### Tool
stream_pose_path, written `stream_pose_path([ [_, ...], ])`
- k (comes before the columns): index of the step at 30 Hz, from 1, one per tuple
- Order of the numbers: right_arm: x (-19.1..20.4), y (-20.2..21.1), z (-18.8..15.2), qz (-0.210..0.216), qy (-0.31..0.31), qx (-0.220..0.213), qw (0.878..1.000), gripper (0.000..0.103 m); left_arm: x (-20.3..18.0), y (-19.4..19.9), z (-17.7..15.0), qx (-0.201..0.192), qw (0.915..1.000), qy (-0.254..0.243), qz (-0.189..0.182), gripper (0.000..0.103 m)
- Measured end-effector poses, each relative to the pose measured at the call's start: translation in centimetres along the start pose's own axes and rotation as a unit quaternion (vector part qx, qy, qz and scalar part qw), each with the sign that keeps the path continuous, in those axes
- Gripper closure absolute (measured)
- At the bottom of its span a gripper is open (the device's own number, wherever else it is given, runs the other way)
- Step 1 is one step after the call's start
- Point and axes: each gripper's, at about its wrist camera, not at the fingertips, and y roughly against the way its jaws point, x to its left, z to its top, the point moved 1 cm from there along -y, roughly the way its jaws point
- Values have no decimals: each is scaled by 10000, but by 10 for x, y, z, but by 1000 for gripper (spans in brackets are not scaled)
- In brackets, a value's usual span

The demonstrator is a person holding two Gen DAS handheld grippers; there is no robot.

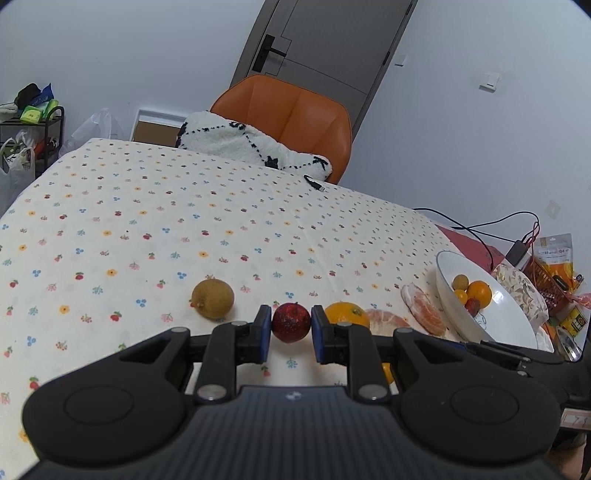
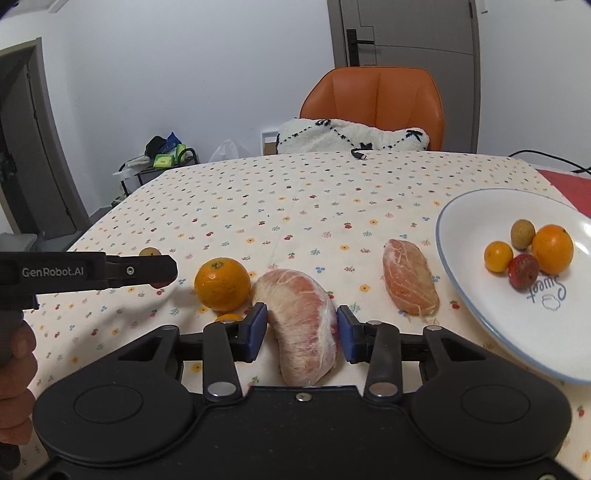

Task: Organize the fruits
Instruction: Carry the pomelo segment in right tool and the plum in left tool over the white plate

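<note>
plain pale walls [image 2: 207, 74] w/ grey door [image 2: 406, 33] behind orange chair [image 2: 380, 96]. table [image 2: 314, 192] under floral cloth. black rack [image 1: 33, 136] at far left, cluttered.

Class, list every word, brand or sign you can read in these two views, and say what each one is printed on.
"GenRobot.AI": side of the left gripper, right wrist view.
"Sweet": inside the bowl, upside down.
Small logo on the left gripper's body: too small to read.
Print on the snack packet and the tag: too blurred to read.
</note>
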Motion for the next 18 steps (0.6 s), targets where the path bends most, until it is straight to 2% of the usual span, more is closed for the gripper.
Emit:
stream_pose_path([
  [18,-10,43,1,-22,-286,-470,9985,65,-31,13,5,-150,9995,-235,-153,82],
])
